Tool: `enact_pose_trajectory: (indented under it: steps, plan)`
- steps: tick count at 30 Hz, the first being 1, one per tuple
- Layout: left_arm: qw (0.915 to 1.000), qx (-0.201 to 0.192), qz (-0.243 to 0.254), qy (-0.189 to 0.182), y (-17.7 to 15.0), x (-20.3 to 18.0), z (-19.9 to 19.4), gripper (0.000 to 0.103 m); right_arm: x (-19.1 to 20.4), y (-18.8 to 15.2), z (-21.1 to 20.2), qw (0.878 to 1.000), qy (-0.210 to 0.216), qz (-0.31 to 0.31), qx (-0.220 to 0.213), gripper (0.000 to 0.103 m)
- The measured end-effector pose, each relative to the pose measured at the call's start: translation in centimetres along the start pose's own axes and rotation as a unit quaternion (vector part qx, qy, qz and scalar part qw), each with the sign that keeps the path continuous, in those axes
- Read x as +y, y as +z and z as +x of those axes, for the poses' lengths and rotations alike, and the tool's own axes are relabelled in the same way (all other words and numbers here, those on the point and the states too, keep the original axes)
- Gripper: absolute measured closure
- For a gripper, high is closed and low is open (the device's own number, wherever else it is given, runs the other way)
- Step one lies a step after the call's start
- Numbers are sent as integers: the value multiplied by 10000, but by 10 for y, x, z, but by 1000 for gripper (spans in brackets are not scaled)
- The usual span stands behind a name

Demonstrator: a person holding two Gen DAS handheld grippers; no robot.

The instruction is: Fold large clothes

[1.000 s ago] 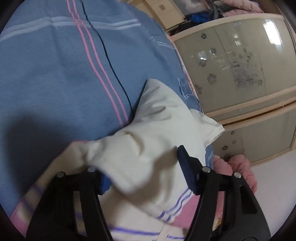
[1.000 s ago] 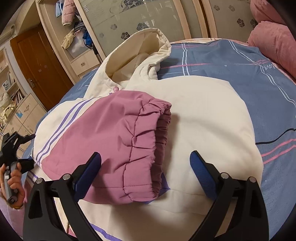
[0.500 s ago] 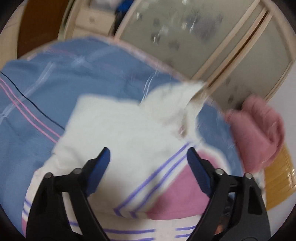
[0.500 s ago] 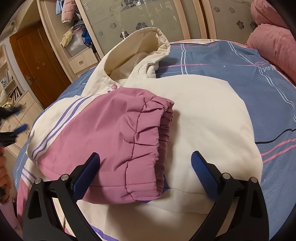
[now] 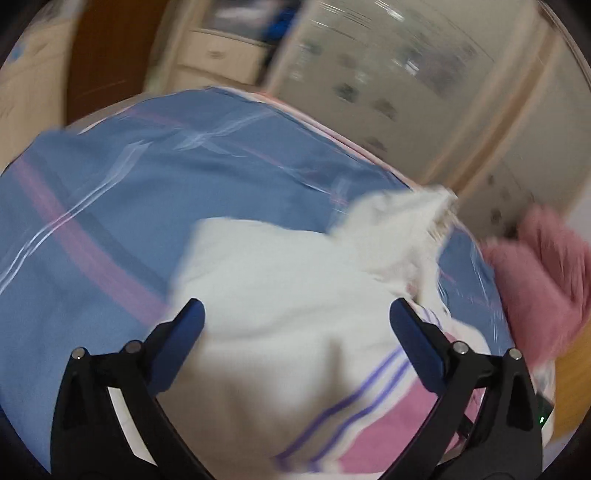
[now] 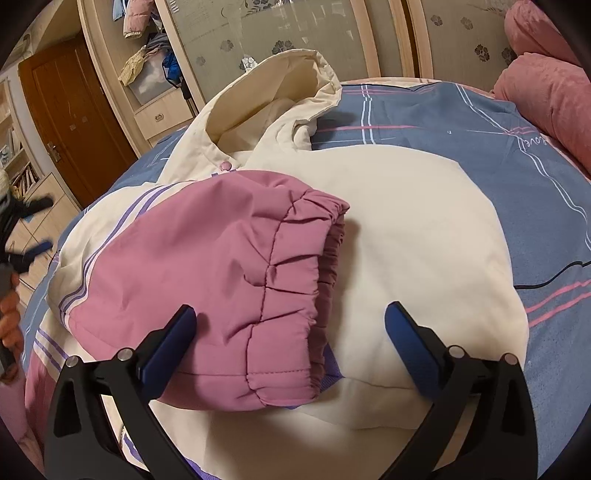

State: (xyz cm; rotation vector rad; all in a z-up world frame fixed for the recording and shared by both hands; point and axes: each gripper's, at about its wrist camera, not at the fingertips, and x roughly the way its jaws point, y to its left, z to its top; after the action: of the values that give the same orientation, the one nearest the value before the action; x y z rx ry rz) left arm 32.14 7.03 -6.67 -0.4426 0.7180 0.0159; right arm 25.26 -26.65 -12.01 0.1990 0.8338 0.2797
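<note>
A cream and pink hooded jacket (image 6: 406,221) lies on the blue bedcover (image 6: 517,166). Its pink sleeve (image 6: 221,258) is folded across the cream body, with the hood (image 6: 280,96) standing up at the far end. My right gripper (image 6: 290,314) hovers open just above the sleeve's gathered cuff, touching nothing. In the blurred left wrist view, my left gripper (image 5: 294,314) is over the jacket (image 5: 288,288). Its jaws are opening wide and the cloth lies below them, with neither pad pressing on it. A hand holds the left gripper (image 6: 22,229) at the right wrist view's left edge.
Pink pillows (image 6: 546,85) lie at the bed's right side, and they show as a pink blur (image 5: 543,280) in the left wrist view. Frosted wardrobe doors (image 6: 314,33) stand behind the bed. A brown door (image 6: 70,103) and drawers are at the far left.
My left gripper let go of the cream cloth it pinched, spread its jaws wide, rolled and pulled up and back. The right gripper and the pink sleeve stayed put.
</note>
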Motion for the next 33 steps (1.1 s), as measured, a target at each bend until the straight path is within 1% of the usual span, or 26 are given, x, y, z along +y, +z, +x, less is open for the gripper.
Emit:
enact_pose_trajectory:
  steps: [2,3,4,5,6,7,8,10,11,13,14,15,16,17,18,20,21,22,25,26,27,28,30,31,32,33]
  plan:
    - [9994,272,174,-76,3,-15,25,2,0,1,1,10000,0,-2,7,1]
    - [9987,455,226,73,3,-18,39,2,0,1,2,10000,-4,-7,15,1]
    - [9956,778,251,450,3,-15,64,2,0,1,2,10000,-7,-15,23,1]
    - [9927,980,255,655,3,-16,81,2,0,1,2,10000,3,-28,20,1]
    - [9907,1106,263,744,-1,-8,96,2,1,1,3,10000,20,-33,10,1]
    - [9906,1088,314,770,-5,0,104,2,1,1,3,10000,43,-39,6,1]
    - [9916,897,478,798,-8,5,103,2,2,1,3,10000,69,-53,9,1]
    - [9911,721,668,894,-12,5,95,2,1,2,4,10000,28,-83,33,1]
    - [9900,667,755,986,-16,7,86,3,2,2,5,9999,0,-97,49,1]
    - [9879,458,889,1188,-23,8,65,7,1,2,5,9999,-23,-104,64,1]
    - [9849,214,1049,1361,-28,-1,43,7,1,2,6,9999,-30,-96,67,1]
    - [9825,17,1258,1376,-34,-6,26,7,0,2,6,9999,-32,-90,68,1]
    - [9789,-161,1556,1318,-37,-18,12,4,0,2,6,9999,-35,-88,69,1]
    - [9709,-317,1989,1297,-40,-36,0,2,0,1,6,9999,-41,-91,69,1]
    - [9603,-402,2382,1397,-42,-55,-3,2,1,1,7,9999,-48,-96,65,1]
    - [9504,-391,2707,1483,-42,-73,0,2,1,0,6,9999,-59,-106,57,1]
    - [9494,-324,2758,1470,-41,-77,5,2,1,0,6,9999,-56,-106,56,1]
    - [9508,-229,2739,1428,-39,-78,11,2,1,0,6,9999,-53,-103,56,1]
    - [9656,253,2254,1276,-36,-65,47,2,1,0,6,9999,-58,-106,59,1]
    - [9716,537,1935,1253,-37,-52,64,2,2,1,6,9999,-57,-107,62,1]
    - [9776,852,1574,1104,-40,-35,81,2,1,0,6,9999,-51,-109,59,1]
    - [9835,1058,1169,889,-41,-16,95,2,1,0,6,9999,-25,-111,51,1]
    - [9855,969,1093,862,-40,-11,99,2,2,1,7,9999,13,-115,56,1]
    - [9844,978,1111,952,-40,-14,98,2,2,1,7,9999,-12,-124,72,1]
    - [9827,951,1092,1151,-40,-21,92,2,1,1,8,9999,-30,-129,84,1]
    - [9821,881,1082,1265,-40,-28,82,2,1,1,7,9999,-35,-114,75,1]
